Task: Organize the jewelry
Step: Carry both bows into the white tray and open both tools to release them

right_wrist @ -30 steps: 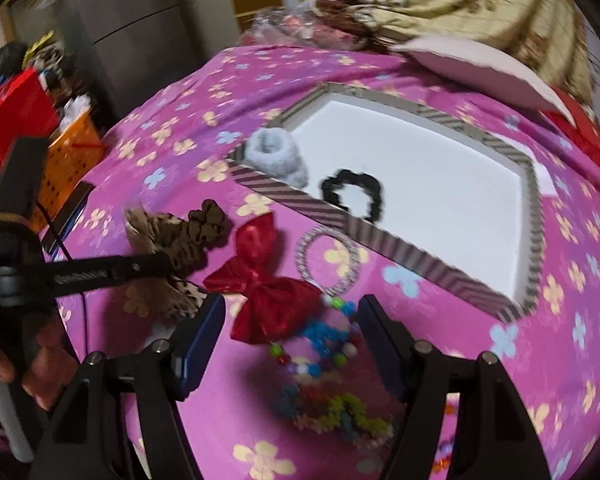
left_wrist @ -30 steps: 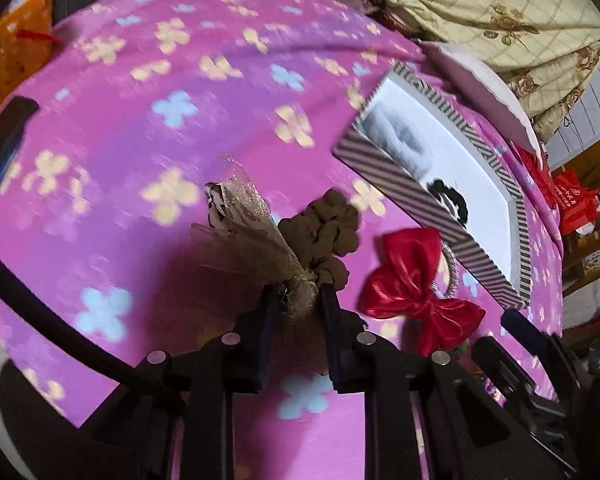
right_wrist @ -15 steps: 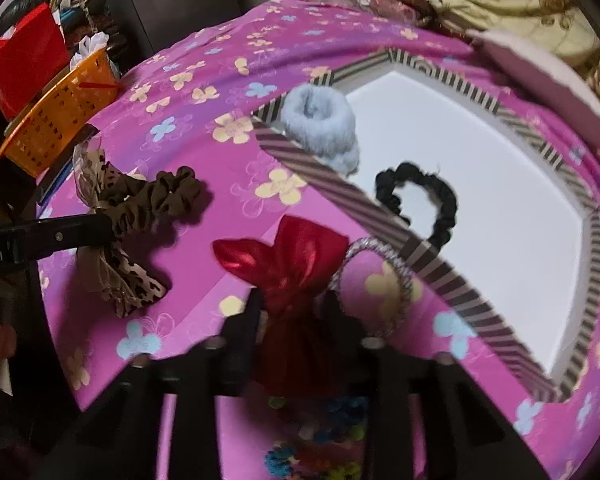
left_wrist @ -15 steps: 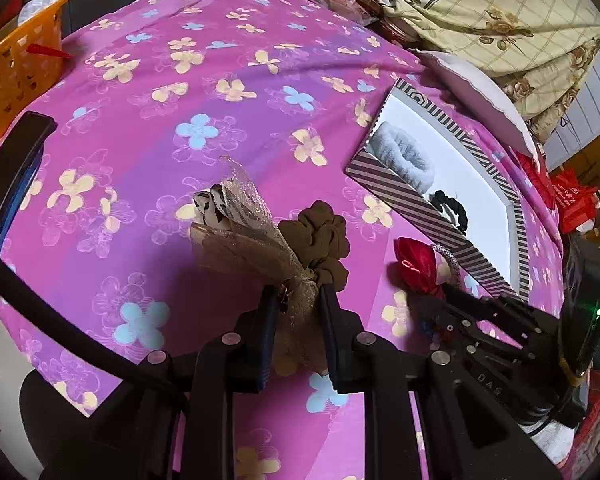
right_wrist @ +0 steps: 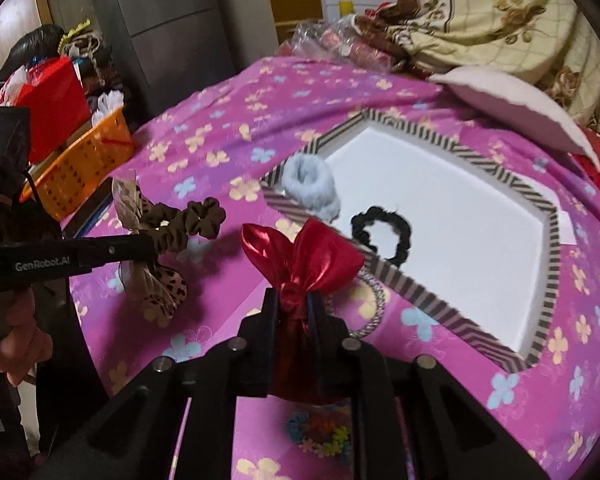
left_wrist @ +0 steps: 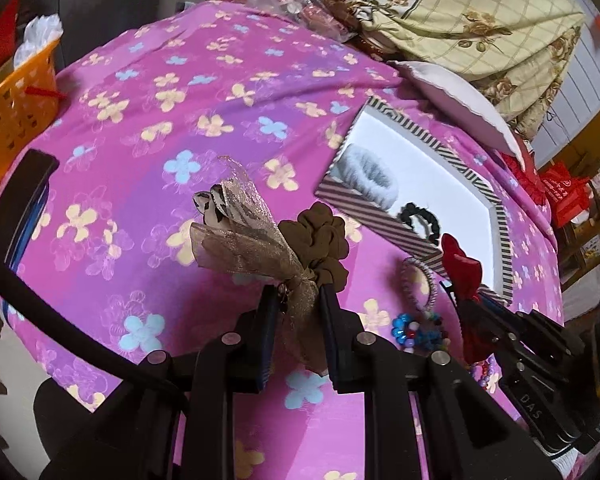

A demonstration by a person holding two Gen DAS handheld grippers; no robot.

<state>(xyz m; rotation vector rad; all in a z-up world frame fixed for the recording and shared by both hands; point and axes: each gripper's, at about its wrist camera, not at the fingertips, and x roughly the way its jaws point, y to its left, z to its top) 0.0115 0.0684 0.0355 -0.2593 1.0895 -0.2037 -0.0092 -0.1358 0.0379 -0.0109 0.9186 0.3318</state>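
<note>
Right wrist view puts your right gripper at the centre, its jaws closing tight on the knot of the red bow, whose shiny loops fan out above the fingers, lifted clear of the pink flowered bedspread. Just beyond the bow, a beaded ring lies on the spread against the near wall of the striped tray. Inside the tray, a black scrunchie sits by that near wall and a grey fluffy scrunchie rests in the near left corner. Coloured bead bracelets lie on the spread under your gripper.

To the left, your left gripper is about half open and pinches the waist of the brown scrunchie bow, with its gauzy leopard-print tails on one side and the ruffled brown loop on the other, raised above the spread and well apart from the tray. An orange basket stands past the left edge of the bed, and a white pillow lies beyond the tray's far side.
</note>
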